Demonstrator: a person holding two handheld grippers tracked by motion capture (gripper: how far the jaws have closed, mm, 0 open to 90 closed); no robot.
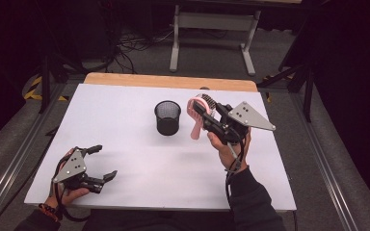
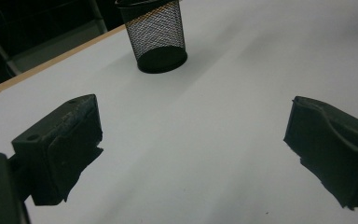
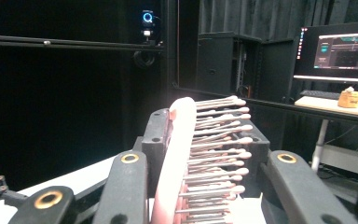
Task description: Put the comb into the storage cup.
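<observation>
A pink hairbrush (image 1: 196,114) is held in the air right of the black mesh cup (image 1: 167,117), handle hanging down. My right gripper (image 1: 205,114) is shut on its head; in the right gripper view the pink brush (image 3: 177,154) stands between the jaws with its bristles pointing right. My left gripper (image 1: 102,161) rests open near the table's front left corner, nothing between its fingers (image 2: 60,149). The mesh cup (image 2: 157,35) stands upright ahead of the left gripper in the left gripper view, and I cannot see anything inside it.
The white table top (image 1: 125,159) has a wooden strip (image 1: 168,81) along its far edge. A grey desk frame (image 1: 214,29) stands on the floor beyond. A lit monitor (image 3: 338,51) and a desk show far off in the right gripper view.
</observation>
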